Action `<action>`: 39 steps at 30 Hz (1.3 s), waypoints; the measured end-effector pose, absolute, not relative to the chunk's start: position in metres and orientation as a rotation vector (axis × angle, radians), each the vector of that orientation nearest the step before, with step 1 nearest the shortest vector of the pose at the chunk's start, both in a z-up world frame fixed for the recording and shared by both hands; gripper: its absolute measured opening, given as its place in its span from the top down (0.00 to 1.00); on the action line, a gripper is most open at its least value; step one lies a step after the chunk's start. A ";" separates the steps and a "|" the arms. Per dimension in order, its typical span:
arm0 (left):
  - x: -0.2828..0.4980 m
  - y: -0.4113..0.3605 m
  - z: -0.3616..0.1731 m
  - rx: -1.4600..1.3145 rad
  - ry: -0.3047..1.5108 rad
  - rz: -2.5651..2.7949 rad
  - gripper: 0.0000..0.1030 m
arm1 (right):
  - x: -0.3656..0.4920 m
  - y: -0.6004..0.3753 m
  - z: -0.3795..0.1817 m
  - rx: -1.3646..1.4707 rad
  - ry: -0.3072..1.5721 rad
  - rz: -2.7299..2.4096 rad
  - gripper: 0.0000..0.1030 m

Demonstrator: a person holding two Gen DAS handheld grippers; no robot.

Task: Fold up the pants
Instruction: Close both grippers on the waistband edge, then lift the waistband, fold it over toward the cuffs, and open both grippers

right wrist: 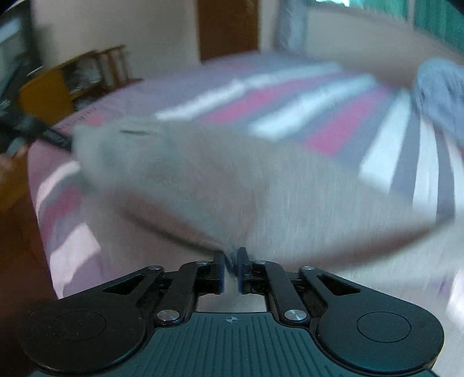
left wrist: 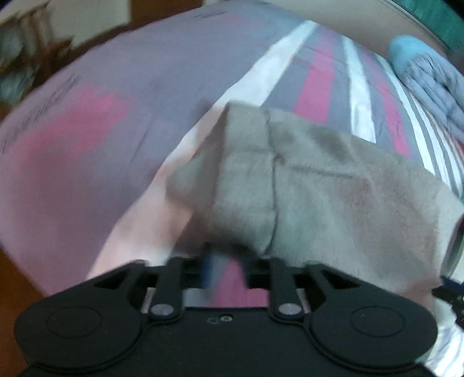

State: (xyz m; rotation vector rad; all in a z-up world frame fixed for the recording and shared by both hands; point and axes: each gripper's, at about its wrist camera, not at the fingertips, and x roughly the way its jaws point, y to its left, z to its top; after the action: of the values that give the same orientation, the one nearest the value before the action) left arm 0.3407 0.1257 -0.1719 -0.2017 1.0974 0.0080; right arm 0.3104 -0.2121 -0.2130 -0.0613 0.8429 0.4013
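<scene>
grey pants (left wrist: 304,185), one pair

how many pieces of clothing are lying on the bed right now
2. The grey-brown pants lie across the striped bedspread just ahead of both grippers. A blue-grey bundle of cloth sits at the bed's far right edge. Blur may hide more.

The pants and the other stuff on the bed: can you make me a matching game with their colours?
Things:
1. pants
2. bedsheet
3. bundle
4. door

Colours:
A. brown
B. blue-grey
C. pink, grey and white stripes
D. grey-beige

Pairs: 1-D, 2-C, 3-B, 4-A
</scene>
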 end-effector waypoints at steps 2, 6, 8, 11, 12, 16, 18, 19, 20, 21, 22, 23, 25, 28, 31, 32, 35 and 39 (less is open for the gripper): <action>0.337 0.134 -0.166 -0.305 1.097 0.009 0.80 | 0.302 -0.217 -0.210 -0.013 0.834 0.376 0.82; 0.335 0.145 -0.162 -0.476 1.102 0.008 0.68 | 0.292 -0.248 -0.197 0.183 0.848 0.325 0.53; 0.342 0.142 -0.165 -0.512 1.107 0.024 0.68 | 0.291 -0.259 -0.194 0.261 0.866 0.289 0.48; 0.356 0.137 -0.177 -0.560 1.122 0.038 0.68 | 0.295 -0.282 -0.197 0.434 0.915 0.240 0.48; 0.358 0.138 -0.181 -0.576 1.128 0.045 0.68 | 0.298 -0.288 -0.199 0.501 0.929 0.231 0.48; 0.356 0.134 -0.186 -0.606 1.100 0.042 0.73 | 0.305 -0.298 -0.205 0.686 0.961 0.209 0.48; 0.360 0.127 -0.184 -0.580 1.080 0.049 0.79 | 0.312 -0.301 -0.208 0.741 0.975 0.185 0.48; 0.359 0.127 -0.183 -0.571 1.075 0.054 0.81 | 0.314 -0.305 -0.212 0.761 0.984 0.163 0.48; 0.362 0.125 -0.184 -0.561 1.069 0.059 0.85 | 0.318 -0.307 -0.215 0.790 0.990 0.145 0.48; 0.357 0.127 -0.183 -0.558 1.063 0.059 0.86 | 0.321 -0.308 -0.217 0.820 0.989 0.135 0.48; 0.353 0.128 -0.181 -0.555 1.058 0.058 0.87 | 0.324 -0.310 -0.219 0.843 0.984 0.113 0.48; 0.353 0.128 -0.181 -0.553 1.051 0.060 0.88 | 0.328 -0.308 -0.223 0.851 0.983 0.089 0.49; 0.352 0.132 -0.177 -0.545 1.041 0.065 0.90 | 0.335 -0.306 -0.226 0.873 0.976 0.049 0.69; 0.353 0.138 -0.165 -0.533 1.013 0.043 0.90 | 0.336 -0.300 -0.222 0.871 0.952 0.044 0.96; 0.360 0.142 -0.148 -0.496 0.969 0.031 0.90 | 0.328 -0.287 -0.202 0.799 0.874 0.085 0.96; 0.361 0.145 -0.143 -0.488 0.957 0.026 0.90 | 0.324 -0.283 -0.193 0.784 0.847 0.107 0.96; 0.366 0.156 -0.134 -0.466 0.943 0.019 0.90 | 0.319 -0.267 -0.163 0.738 0.778 0.178 0.96; 0.367 0.158 -0.170 -0.426 1.061 0.029 0.90 | 0.308 -0.242 -0.161 0.633 0.765 0.202 0.96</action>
State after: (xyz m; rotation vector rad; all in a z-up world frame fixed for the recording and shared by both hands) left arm 0.3668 0.1584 -0.1701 -0.4259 1.0606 0.0295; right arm 0.3076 -0.2420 -0.1613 0.6329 0.7651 0.2024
